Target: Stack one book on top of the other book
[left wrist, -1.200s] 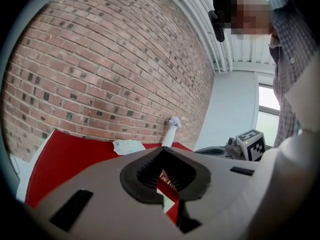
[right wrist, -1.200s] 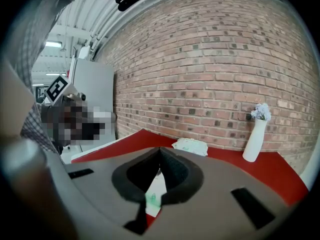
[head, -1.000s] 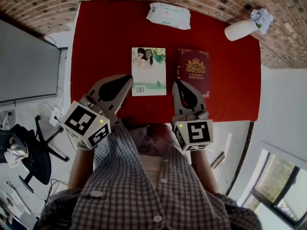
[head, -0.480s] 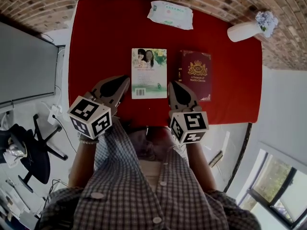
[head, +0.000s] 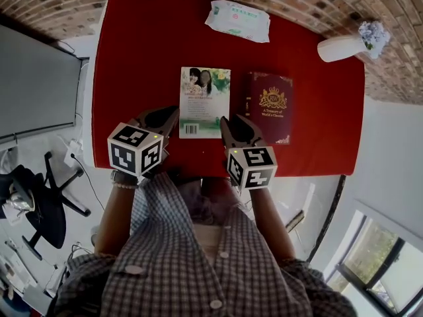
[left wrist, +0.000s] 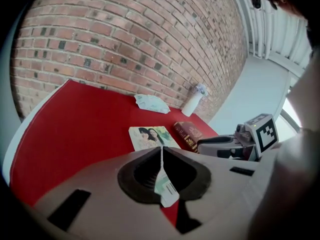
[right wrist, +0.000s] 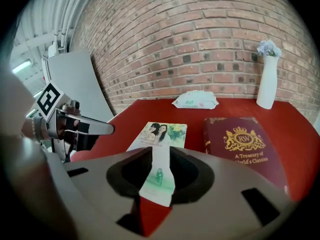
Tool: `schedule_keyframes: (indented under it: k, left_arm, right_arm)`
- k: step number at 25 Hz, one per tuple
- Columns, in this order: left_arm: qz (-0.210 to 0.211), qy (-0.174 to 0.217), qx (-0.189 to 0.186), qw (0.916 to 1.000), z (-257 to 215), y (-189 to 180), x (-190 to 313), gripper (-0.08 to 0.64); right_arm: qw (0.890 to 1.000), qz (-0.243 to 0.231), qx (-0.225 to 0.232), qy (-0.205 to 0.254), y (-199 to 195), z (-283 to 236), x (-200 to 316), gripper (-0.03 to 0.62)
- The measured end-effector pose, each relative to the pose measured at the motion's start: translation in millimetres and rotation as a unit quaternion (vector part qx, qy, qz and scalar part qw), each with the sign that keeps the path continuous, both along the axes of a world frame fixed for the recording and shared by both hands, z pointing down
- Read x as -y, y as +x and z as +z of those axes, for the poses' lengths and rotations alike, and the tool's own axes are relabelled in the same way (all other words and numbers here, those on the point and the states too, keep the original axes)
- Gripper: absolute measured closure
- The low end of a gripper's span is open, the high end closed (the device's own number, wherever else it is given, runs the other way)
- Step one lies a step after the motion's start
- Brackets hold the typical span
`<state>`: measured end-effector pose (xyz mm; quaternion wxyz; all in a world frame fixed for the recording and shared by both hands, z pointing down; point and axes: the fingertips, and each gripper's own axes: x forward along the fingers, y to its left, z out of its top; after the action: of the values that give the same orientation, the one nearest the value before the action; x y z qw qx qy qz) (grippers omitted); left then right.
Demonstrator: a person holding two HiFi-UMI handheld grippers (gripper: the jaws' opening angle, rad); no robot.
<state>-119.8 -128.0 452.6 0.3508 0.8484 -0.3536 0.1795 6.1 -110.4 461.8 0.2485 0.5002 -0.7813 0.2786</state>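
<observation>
Two books lie side by side on the red table [head: 139, 58]. The left one is a thin light book [head: 205, 102] [left wrist: 150, 135] [right wrist: 167, 130] with a photo cover. The right one is a thick dark red book [head: 269, 107] [left wrist: 189, 133] [right wrist: 245, 146] with a gold crest. My left gripper [head: 173, 113] [left wrist: 161, 149] is shut and empty, just short of the light book's near left corner. My right gripper [head: 225, 121] [right wrist: 160, 149] points at the light book's near right corner. Its jaws have just been opening and stand slightly apart with nothing between them.
A tissue pack [head: 238, 20] lies at the table's far edge. A white vase with flowers [head: 344, 45] stands at the far right corner, against the brick wall [right wrist: 200, 39]. A grey panel [head: 39, 91] and an office chair [head: 39, 203] are to the left of the table.
Both grippers have come down toward the table's near edge and turned. Their tips now sit closer to the light book's near corners.
</observation>
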Motion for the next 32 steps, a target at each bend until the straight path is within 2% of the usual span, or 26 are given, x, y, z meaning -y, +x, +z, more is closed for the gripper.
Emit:
schedule_keyframes:
  k: [5,12,15,19,24,29,32]
  left_arm:
    - [0.019,-0.035,0.011,0.9992,23,11,-3,0.548]
    - [0.030,-0.074,0.036,0.9962,48,14,-7,0.466]
    - [0.030,-0.084,0.051,0.9947,57,12,-8,0.458]
    - [0.030,-0.103,0.061,0.9924,68,9,-11,0.454]
    - [0.038,-0.116,0.066,0.9903,78,9,-17,0.454]
    - [0.031,-0.132,0.047,0.9896,82,11,-17,0.454]
    - [0.031,-0.129,0.048,0.9900,82,11,-17,0.454]
  right_arm:
    - [0.999,0.009,0.013,-0.049,-2,22,-1,0.448]
    - [0.993,0.041,0.047,-0.102,-1,39,-1,0.382]
    - [0.989,0.066,0.036,-0.129,1,49,-1,0.368]
    - [0.984,0.077,0.016,-0.163,2,65,-8,0.348]
    - [0.982,0.084,0.014,-0.171,4,74,-11,0.327]
    - [0.984,0.080,0.023,-0.157,6,74,-11,0.325]
    - [0.984,0.069,0.045,-0.155,4,72,-13,0.363]
